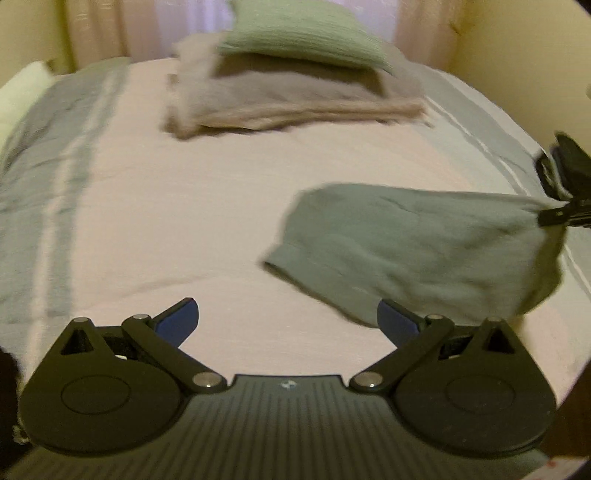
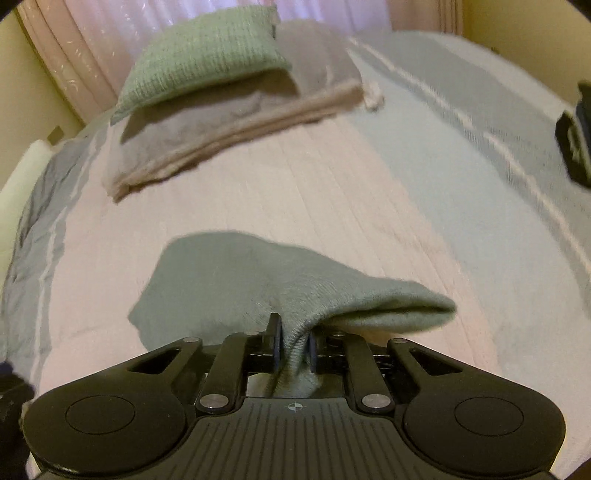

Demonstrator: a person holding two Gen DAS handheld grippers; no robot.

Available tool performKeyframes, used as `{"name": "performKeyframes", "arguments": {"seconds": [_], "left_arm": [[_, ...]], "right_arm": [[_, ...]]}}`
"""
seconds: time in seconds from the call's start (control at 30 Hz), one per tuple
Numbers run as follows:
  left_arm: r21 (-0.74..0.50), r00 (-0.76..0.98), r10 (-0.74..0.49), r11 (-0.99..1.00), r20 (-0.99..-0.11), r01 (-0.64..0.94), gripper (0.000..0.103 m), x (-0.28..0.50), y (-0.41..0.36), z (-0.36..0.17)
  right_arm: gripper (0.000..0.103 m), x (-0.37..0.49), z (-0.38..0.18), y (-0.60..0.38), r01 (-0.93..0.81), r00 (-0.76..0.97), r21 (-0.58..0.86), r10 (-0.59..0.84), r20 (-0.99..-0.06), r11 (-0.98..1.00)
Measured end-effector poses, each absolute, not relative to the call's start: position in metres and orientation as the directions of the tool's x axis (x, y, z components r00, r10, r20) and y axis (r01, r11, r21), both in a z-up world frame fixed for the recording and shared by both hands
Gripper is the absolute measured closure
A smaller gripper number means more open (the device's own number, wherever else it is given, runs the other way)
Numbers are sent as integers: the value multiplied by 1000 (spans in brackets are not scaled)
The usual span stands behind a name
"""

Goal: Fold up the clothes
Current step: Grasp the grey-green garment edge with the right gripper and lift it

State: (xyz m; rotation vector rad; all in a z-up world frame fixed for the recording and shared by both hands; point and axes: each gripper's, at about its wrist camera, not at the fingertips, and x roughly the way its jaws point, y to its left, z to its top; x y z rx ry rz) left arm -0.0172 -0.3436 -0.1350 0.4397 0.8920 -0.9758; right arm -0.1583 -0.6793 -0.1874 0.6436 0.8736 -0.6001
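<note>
A sage-green knit garment [image 1: 424, 243] hangs a little above the bed, pinched at one bunched end by my right gripper [image 1: 550, 216] at the right edge of the left wrist view. In the right wrist view my right gripper [image 2: 293, 341] is shut on that bunched fabric, and the rest of the green garment [image 2: 236, 280] drapes away ahead and to the right. My left gripper [image 1: 287, 317] is open, its blue pads [image 1: 177, 319] wide apart with nothing between them, just left of the garment's hanging edge.
A pink bedspread [image 1: 184, 206] with grey-blue stripes covers the bed. At the far end lies a pile of folded beige-grey clothes [image 1: 295, 96] [image 2: 221, 122] with a folded green piece [image 1: 303, 33] [image 2: 207, 62] on top. Curtains and cream walls stand behind.
</note>
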Motion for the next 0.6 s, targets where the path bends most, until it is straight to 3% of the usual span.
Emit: {"name": "performKeyframes", "arguments": {"seconds": [0.07,0.13,0.23,0.57,0.6], "left_arm": [[-60,227,-522,477,-822,877,2,-46,-368,-138],[-47,202,-517,428,-832,903,2,-69,-389,-141],[-14,162,-519,320,-839,947,2,-98,-411,-149],[126,42,-532,-123,-845,984,20,-175,-441,-231],[147,39,-536,-160,-844,976,29,-181,-443,-244]], "right_arm": [[82,-183,-199,-692,714,524,301,-196,-829,633],[60,-198,-205,-700,742,513,301,-219,-830,599],[50,-219,-198,-702,746,527,299,-254,-811,595],[44,-264,-217,-659,728,476,176,-303,-826,663],[44,-263,-220,-652,706,487,161,-308,-818,689]]}}
